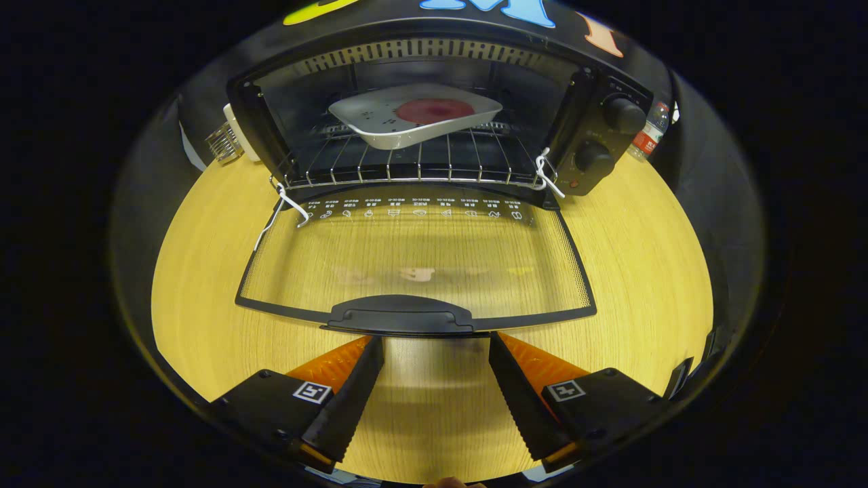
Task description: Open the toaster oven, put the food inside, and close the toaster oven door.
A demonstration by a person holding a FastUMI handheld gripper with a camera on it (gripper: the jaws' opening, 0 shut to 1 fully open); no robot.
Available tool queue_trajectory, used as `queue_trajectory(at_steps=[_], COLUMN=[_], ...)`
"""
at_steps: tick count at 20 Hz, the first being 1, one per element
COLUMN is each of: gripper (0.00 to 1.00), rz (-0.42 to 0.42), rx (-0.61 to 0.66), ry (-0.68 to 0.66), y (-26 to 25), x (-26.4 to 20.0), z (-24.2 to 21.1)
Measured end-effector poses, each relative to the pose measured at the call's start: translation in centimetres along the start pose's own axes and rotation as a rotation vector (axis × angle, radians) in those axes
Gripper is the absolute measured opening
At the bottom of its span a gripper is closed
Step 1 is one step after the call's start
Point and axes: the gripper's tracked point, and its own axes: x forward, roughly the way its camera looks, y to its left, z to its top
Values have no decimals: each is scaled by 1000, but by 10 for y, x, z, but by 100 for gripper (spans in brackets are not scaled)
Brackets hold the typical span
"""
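Note:
A black toaster oven [597,146] stands on the wooden table with its glass door [417,261] folded down flat toward me. On the wire rack [407,166] inside rests a white tray [380,132] holding a round dark red piece of food [434,110]. The door's black handle [400,316] lies just ahead of my fingertips. My gripper [436,342] is open, its two fingers spread apart just below the handle's ends, nothing between them but bare table.
Two black knobs [624,115] sit on the oven's right panel. A plastic bottle [651,132] stands behind the oven on the right, and a clear ribbed object [222,142] sits beside it on the left. The wooden tabletop [651,271] spreads to both sides.

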Motion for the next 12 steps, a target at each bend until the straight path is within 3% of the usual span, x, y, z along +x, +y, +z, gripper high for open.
queue_trajectory(at_steps=[12], gripper=[99], rz=[-22], rx=[22], ry=[-284], y=[-5], x=[-77], z=[45])
